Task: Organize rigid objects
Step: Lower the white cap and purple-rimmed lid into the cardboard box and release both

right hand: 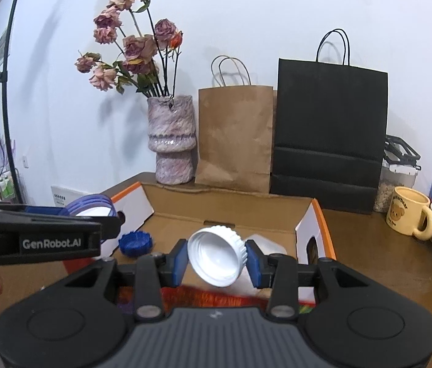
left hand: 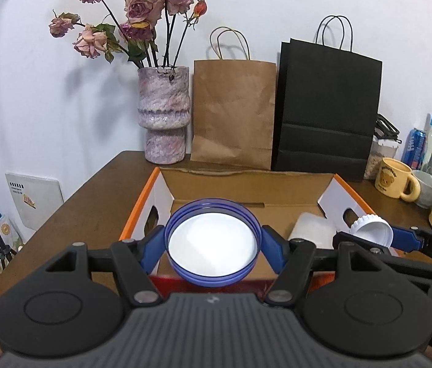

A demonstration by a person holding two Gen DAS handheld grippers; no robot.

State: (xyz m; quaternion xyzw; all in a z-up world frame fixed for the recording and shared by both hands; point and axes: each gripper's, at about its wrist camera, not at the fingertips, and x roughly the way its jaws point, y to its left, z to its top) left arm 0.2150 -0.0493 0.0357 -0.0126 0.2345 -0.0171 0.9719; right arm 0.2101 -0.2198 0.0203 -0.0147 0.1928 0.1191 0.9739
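My left gripper (left hand: 213,245) is shut on a large blue lid (left hand: 213,242) with a white inside, held above the near side of an open cardboard box (left hand: 246,184). My right gripper (right hand: 216,259) is shut on a white ribbed cap (right hand: 216,257), open side towards the camera, also over the box (right hand: 231,208). The white cap also shows at the right of the left wrist view (left hand: 371,230), and the blue lid at the left of the right wrist view (right hand: 91,207). A small blue cap (right hand: 135,243) and a white object (right hand: 266,245) lie inside the box.
The box sits on a brown table (left hand: 78,214). Behind it stand a pink vase with dried roses (left hand: 163,116), a brown paper bag (left hand: 233,113) and a black paper bag (left hand: 328,107). At the right are a yellow bear mug (left hand: 395,178), a white cup, a blue can and a bottle.
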